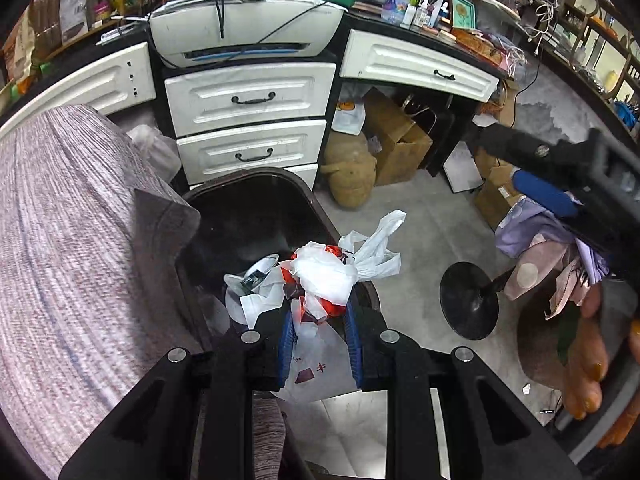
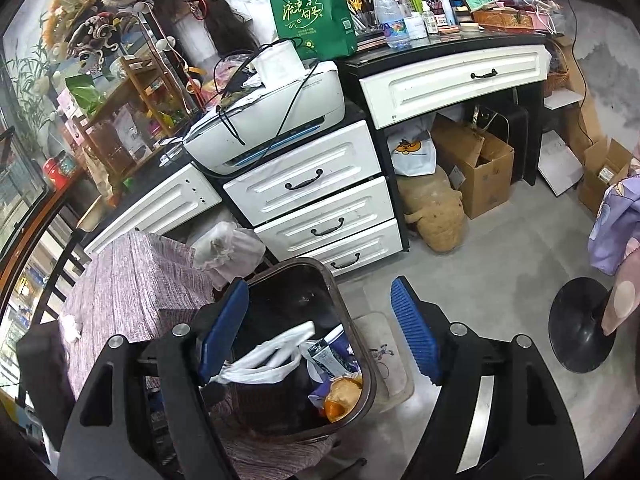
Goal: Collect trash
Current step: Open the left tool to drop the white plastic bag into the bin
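Left wrist view: left hand-held gripper (image 1: 320,334) pinches a crumpled, light, soft plastic bag (image 1: 324,276) by its bunched middle over the trash bin (image 1: 256,216), while right wrist view shows the right hand-held gripper (image 2: 320,332) gaping wide, empty, above that bin (image 2: 320,272).

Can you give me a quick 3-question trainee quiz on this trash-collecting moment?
1. True or false: the left tool is shut on a crumpled red-and-white plastic bag.
2. What is between the right tool's blue pads?
A. a water bottle
B. nothing is gripped; they stand open over the dark trash bin
C. a cardboard box
3. Fill in: the white printer sits on top of the white ____ unit.

Key: 1 true; 2 B; 3 drawer.
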`<state>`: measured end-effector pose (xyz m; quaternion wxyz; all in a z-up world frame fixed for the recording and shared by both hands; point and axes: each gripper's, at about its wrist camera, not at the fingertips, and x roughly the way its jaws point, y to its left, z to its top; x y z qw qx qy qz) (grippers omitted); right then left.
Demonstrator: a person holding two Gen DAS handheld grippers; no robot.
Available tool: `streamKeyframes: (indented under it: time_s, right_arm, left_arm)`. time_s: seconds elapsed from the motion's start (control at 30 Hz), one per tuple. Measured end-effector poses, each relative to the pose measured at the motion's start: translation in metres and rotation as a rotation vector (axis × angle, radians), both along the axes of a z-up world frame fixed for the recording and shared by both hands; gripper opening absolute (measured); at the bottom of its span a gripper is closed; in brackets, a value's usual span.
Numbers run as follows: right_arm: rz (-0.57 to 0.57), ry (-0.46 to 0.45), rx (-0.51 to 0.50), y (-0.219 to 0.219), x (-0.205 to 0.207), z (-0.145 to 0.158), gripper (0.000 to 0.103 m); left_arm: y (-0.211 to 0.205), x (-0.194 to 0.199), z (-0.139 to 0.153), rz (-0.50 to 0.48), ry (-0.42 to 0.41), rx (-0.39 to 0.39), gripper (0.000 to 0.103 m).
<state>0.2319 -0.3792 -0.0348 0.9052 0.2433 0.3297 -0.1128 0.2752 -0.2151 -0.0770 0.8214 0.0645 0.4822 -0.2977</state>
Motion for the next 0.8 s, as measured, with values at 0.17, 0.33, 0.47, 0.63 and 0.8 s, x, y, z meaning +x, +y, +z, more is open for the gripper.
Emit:
streamKeyframes:
  time_s: [0.17,0.33,0.47,0.63,0.8]
  right_arm:
    - [0.0,0.0,0.003,0.001,-0.001,0.0,0.074]
    - [0.005,0.001,0.009,0.002,-0.001,0.0,0.074]
    - [0.01,-0.009,0.012,0.004,-0.002,0.003,0.076]
    - [0.004,-0.01,0.012,0.002,-0.003,0.003,0.076]
    - [0.029,-0.009,0.019,0.005,-0.001,0.001,0.076]
  left_arm:
    - [-0.005,0.002,-0.007,0.001,0.012,0.005,0.024]
    - [-0.006,0.005,-0.01,-0.004,0.039,-0.002,0.044]
    - [-0.005,0.001,-0.005,-0.019,0.027,-0.024,0.059]
    - [-0.003,-0.008,0.006,-0.033,0.006,-0.051,0.068]
    - [0.004,-0.019,0.016,-0.036,-0.032,-0.06,0.075]
